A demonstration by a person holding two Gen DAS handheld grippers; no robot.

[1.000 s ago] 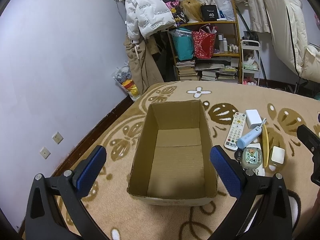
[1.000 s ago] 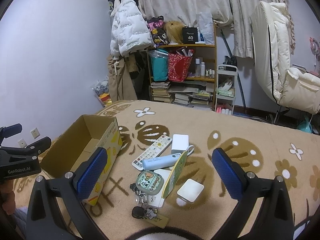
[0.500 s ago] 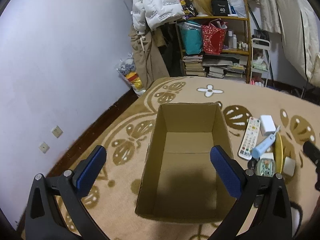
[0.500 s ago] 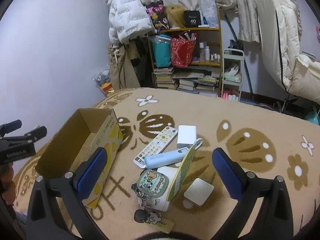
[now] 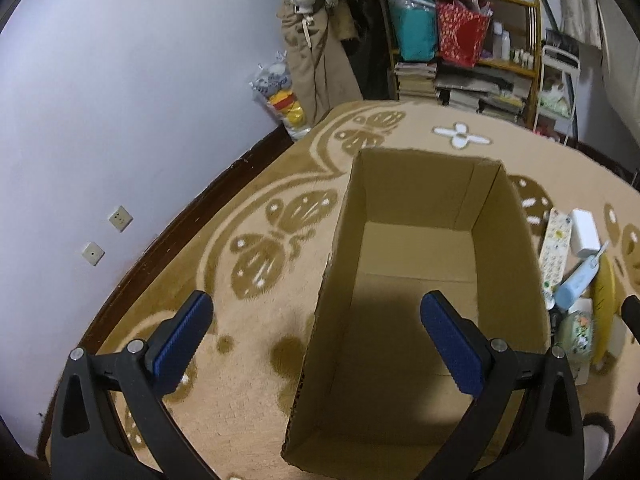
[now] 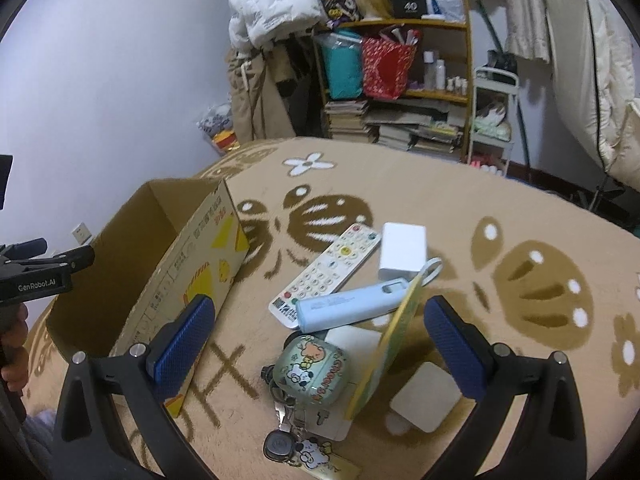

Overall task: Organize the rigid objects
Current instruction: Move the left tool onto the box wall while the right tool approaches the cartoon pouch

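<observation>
A: Stock on the carpet [image 6: 460,208]?
B: We list one cardboard box [image 5: 416,264], empty; beside it a remote [image 6: 326,274], white charger [image 6: 402,250], blue stick-shaped device [image 6: 348,306].
A: Hand-held grippers?
B: Right hand-held gripper [image 6: 320,334] spread, the blue device just ahead, long axis crosswise. Left hand-held gripper [image 5: 316,334] spread over the box's near-left wall.

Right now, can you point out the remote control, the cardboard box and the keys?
remote control [image 6: 326,270], right wrist view, middle of its button face.
cardboard box [image 5: 416,248], left wrist view, bare inside floor.
keys [image 6: 289,414], right wrist view, on the metal key bunch.
</observation>
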